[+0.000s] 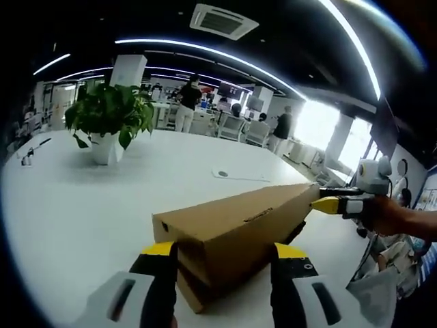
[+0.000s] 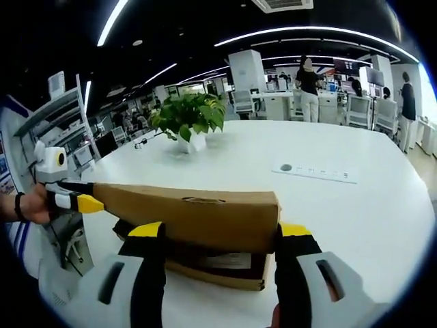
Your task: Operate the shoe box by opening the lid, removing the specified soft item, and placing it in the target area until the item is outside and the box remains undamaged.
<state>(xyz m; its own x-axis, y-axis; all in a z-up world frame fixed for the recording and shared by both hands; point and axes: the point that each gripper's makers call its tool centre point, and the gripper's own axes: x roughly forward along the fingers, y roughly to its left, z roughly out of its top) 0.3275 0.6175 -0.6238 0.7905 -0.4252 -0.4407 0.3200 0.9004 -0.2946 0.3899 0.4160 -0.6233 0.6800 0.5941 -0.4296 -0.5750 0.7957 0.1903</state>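
A brown cardboard shoe box lid runs away from me between the jaws of my left gripper, which press on its near end. Its far end is pinched by my right gripper, held in a person's hand. In the right gripper view the same lid is tilted up above the darker box base on the white table. My right gripper clamps this end, and my left gripper holds the far left end. What is inside the box is hidden.
A potted green plant stands on the table behind the box. A flat white socket strip lies further back. A metal shelf stands off the table's left edge. People and desks fill the background.
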